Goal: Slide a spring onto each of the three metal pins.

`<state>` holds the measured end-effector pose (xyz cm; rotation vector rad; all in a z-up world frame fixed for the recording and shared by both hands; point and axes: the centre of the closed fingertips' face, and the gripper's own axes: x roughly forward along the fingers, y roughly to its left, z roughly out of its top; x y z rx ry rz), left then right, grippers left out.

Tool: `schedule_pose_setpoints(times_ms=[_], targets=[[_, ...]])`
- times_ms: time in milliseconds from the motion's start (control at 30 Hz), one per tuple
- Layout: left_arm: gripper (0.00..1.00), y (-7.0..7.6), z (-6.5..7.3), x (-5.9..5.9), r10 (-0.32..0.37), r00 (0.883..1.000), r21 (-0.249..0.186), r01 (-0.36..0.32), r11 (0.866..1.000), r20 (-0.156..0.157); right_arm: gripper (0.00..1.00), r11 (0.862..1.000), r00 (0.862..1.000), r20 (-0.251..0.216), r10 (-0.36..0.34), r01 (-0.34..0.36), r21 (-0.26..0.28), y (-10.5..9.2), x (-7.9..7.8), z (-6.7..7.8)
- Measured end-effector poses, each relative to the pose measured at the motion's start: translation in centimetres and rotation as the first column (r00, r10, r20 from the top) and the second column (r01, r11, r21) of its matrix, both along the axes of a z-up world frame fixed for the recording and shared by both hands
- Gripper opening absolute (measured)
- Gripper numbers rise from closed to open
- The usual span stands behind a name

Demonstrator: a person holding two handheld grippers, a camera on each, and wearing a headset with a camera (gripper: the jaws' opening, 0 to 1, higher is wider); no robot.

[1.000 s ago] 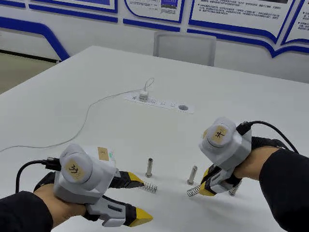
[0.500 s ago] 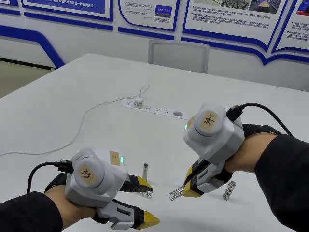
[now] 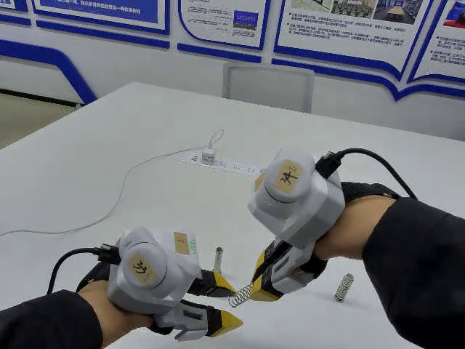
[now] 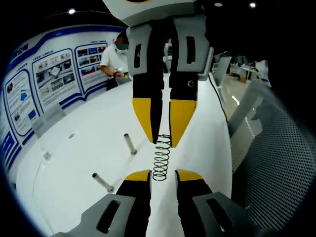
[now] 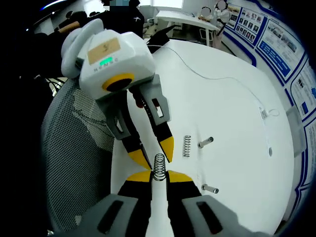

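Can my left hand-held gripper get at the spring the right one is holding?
Likely yes. The spring, pinched by the right hand-held gripper, juts toward the left hand-held gripper, whose jaws stand open around its free end, nothing between.

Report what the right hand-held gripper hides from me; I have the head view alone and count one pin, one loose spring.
Observer: A second pin stands upright behind the right hand-held gripper; the left gripper view has it past the pin you see.
Operator: Check for more loose springs.
Observer: The right gripper view has another spring lying flat between the left hand-held gripper and the pin you see.
Operator: Confirm the grip.
Observer: The right gripper view has the held spring pinched between its own yellow tips, free end between the left's open jaws.
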<state>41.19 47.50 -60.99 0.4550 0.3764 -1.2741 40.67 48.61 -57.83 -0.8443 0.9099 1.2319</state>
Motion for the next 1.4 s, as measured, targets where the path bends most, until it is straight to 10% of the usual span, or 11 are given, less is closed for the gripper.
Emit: schedule_pose_setpoints(times_ms=[1400], targets=[[0.11, 0.1, 1.1, 0.4, 0.048, 0.994, -0.133, -0.061, 0.989, -0.096, 0.13, 0.991, 0.998, 0.063, 0.005, -0.013, 0.133, 2.4, 0.4, 1.3]])
